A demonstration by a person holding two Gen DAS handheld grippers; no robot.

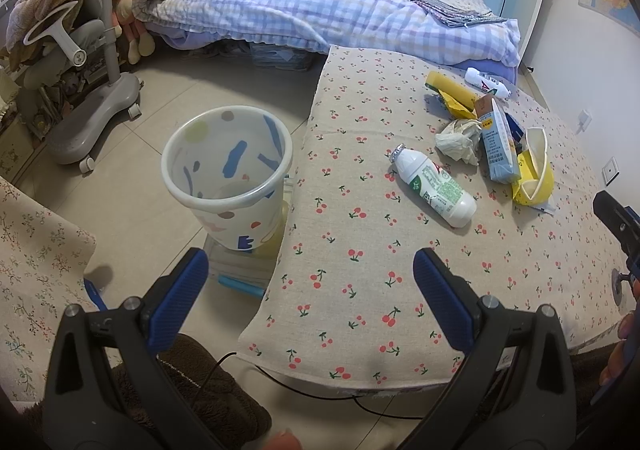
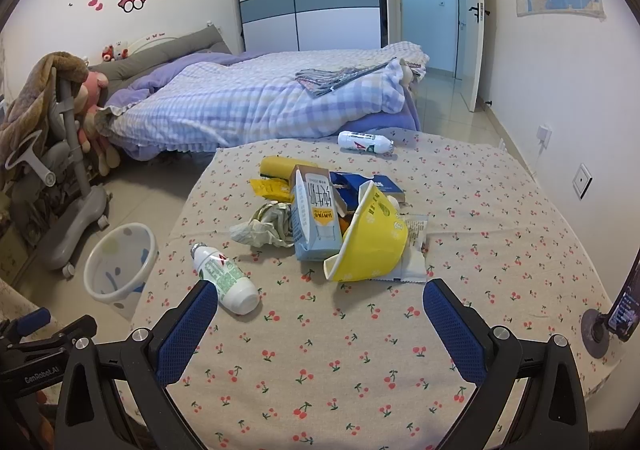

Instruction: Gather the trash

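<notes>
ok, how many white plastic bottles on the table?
2. One bottle lies on its side near the table's left edge, closest to the bin. The other bottle lies at the far edge by the bed. The trash pile could hide more.

A cherry-print table (image 2: 360, 350) carries two bottles (image 2: 226, 280), carton (image 2: 314, 223), yellow bowl (image 2: 372, 246), crumpled paper (image 2: 266, 230).

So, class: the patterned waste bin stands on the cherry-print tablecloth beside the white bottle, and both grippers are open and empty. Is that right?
Not quite. The waste bin stands on the tiled floor beside the table, not on the tablecloth; the left wrist view shows this. The white bottle does lie on the cloth, and the left gripper and right gripper are open and empty.
</notes>
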